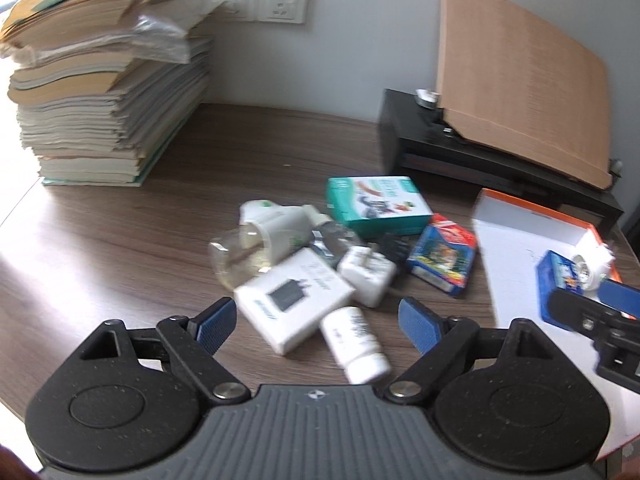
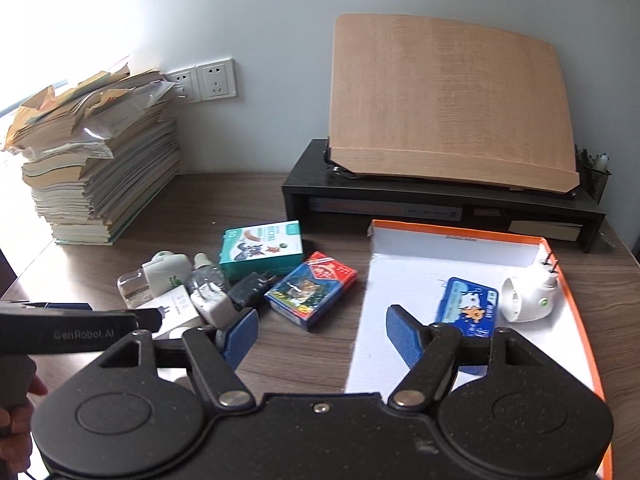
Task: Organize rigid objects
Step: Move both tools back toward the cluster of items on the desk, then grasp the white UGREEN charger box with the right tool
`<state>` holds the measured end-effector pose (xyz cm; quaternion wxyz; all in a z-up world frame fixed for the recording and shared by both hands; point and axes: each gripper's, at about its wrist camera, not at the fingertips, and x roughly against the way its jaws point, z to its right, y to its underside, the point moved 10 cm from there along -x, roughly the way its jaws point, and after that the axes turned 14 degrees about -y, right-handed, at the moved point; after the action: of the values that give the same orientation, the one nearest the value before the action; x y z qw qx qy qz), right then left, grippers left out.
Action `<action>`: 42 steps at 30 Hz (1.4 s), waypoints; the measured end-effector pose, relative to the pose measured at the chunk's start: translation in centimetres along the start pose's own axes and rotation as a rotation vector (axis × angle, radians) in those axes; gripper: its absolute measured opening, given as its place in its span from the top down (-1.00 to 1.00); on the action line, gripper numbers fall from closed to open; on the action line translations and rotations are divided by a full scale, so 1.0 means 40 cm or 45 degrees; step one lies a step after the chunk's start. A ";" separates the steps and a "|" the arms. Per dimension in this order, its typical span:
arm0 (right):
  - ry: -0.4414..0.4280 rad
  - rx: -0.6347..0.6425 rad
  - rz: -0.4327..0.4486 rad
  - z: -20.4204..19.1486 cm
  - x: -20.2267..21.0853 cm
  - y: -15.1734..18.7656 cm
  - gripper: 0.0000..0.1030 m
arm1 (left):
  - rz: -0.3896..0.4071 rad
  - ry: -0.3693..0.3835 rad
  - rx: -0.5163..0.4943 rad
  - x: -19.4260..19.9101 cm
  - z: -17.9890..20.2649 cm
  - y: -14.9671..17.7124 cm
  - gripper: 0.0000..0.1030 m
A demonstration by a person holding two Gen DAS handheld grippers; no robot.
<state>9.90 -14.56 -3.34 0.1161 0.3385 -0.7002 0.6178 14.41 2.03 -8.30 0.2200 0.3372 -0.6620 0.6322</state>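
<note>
On the left, my left tongs hang open and empty above the pile on the counter — white charger box, white bottle, plug adapter, green box, red-blue card box, all unsorted. Right tongs are empty too, jaws spread. Further right, the orange-rimmed tray holds only a blue tin and a white plug-in device — I'd say most remains.

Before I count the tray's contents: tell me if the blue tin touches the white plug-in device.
Apart. The right wrist view shows a strip of white tray floor between the blue tin and the white plug-in device.
</note>
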 end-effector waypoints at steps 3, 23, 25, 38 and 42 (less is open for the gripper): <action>-0.009 -0.001 -0.007 -0.023 -0.014 0.008 -0.64 | -0.006 -0.045 0.015 -0.035 -0.058 -0.009 -0.77; -0.286 0.244 -0.154 -0.313 -0.250 0.083 -0.71 | -0.023 0.056 0.022 -0.132 -0.188 -0.030 -0.84; -0.279 0.296 -0.160 -0.321 -0.276 0.076 -0.72 | -0.027 0.057 0.029 -0.131 -0.206 -0.023 -0.84; -0.353 0.530 -0.372 -0.334 -0.446 0.094 -0.94 | -0.054 0.024 0.123 -0.122 -0.305 0.012 -0.84; -0.393 0.422 -0.401 -0.319 -0.469 0.091 -0.81 | -0.038 0.036 0.119 -0.117 -0.303 0.002 -0.84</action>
<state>18.34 3.72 -14.41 0.0456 0.5475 -0.5378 0.6395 15.89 14.76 -10.46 0.2228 0.3480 -0.6234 0.6638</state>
